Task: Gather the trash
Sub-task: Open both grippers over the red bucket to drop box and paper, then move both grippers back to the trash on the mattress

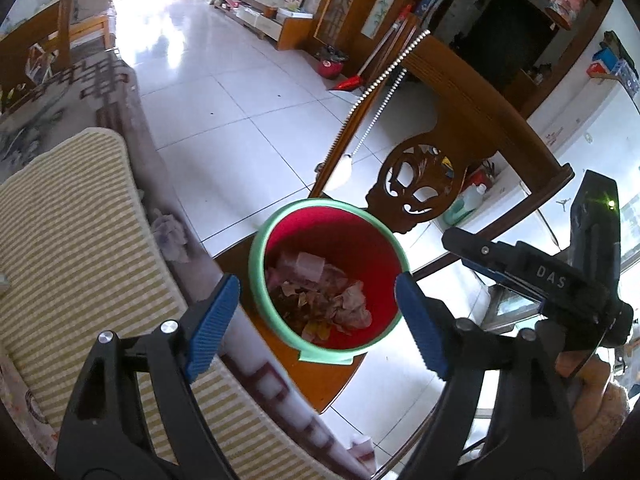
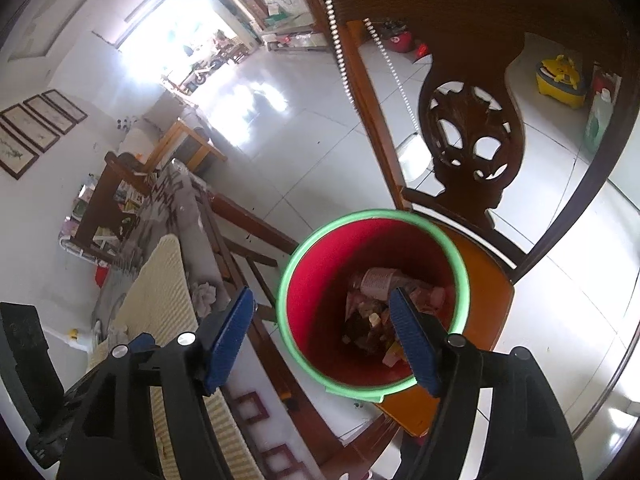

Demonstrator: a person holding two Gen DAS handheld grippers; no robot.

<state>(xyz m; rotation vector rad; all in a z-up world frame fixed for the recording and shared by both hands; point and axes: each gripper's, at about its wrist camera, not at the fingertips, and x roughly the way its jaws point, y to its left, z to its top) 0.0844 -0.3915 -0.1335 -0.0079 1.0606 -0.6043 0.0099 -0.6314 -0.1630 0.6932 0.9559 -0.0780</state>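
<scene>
Left wrist view: striped yellow mat point(image 1: 72, 240) on the worktop at 9 o'clock, over a patterned grey cloth point(image 1: 100, 84). Crumpled pale tissue point(image 1: 170, 236) lies at the mat's right edge, on the cloth, near the worktop's rim. Left hand-held gripper point(image 1: 316, 316) released, blue pads wide apart, nothing between them; it hangs above the bin. Red bin with green rim point(image 1: 328, 276) just below centre, standing on a wooden chair seat point(image 1: 320, 376) beside the worktop. Inside it: crumpled paper and brownish scraps point(image 1: 320, 296) on the bottom. Carved chair back point(image 1: 424, 184) at 2 o'clock of the bin. The other hand-held gripper's black body point(image 1: 560, 280) at 3 o'clock.

Right wrist view: framed pictures point(image 2: 36, 128) on the wall at 9 o'clock. Same striped mat point(image 2: 160, 292) at 8 o'clock, the tissue point(image 2: 204, 296) beside it. Right hand-held gripper point(image 2: 320, 332) released, pads apart, empty; its right pad shows over the bin's opening, its left pad over the worktop's edge. Bin point(image 2: 312, 280) at centre-right on the orange-brown seat point(image 2: 488, 296), trash point(image 2: 376, 304) heaped at the bottom. Chair back point(image 2: 472, 136) at 1 o'clock. Yellow toy point(image 2: 560, 80) on the tiled floor point(image 2: 280, 128) at 2 o'clock.
</scene>
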